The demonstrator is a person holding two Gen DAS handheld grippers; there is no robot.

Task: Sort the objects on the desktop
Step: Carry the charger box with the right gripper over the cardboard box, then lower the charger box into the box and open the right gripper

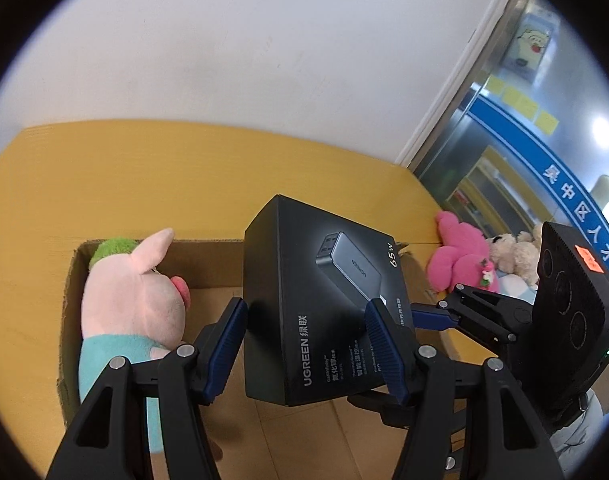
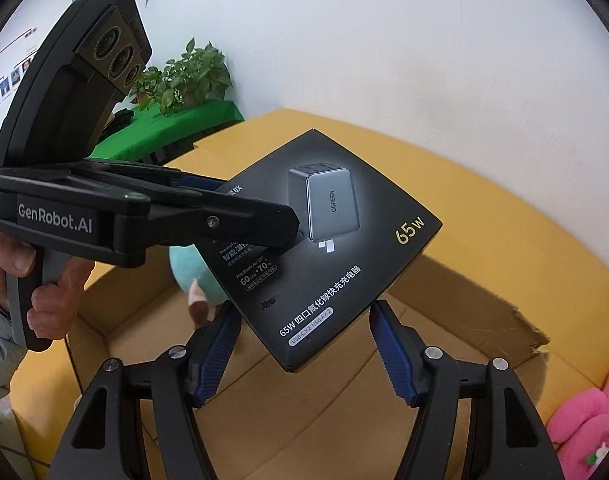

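A black UGREEN charger box (image 1: 320,288) hangs tilted above an open cardboard carton (image 1: 70,280), held from two sides. My left gripper (image 1: 306,344) is shut on it, blue pads pressing its left and right faces. In the right wrist view, the charger box (image 2: 344,248) has its lower corner between the fingers of my right gripper (image 2: 304,354), which is shut on its two lower edges. The right gripper (image 1: 428,316) reaches in from the right; the left gripper (image 2: 288,220) comes from the left, held by a hand (image 2: 44,292). A pink pig plush (image 1: 136,300) lies inside the carton.
The carton (image 2: 484,304) sits on a yellow table (image 1: 144,168) against a white wall. A bright pink plush (image 1: 460,256) and a beige teddy (image 1: 512,252) lie to the carton's right. Potted plants (image 2: 184,76) stand on a green table (image 2: 176,124) behind.
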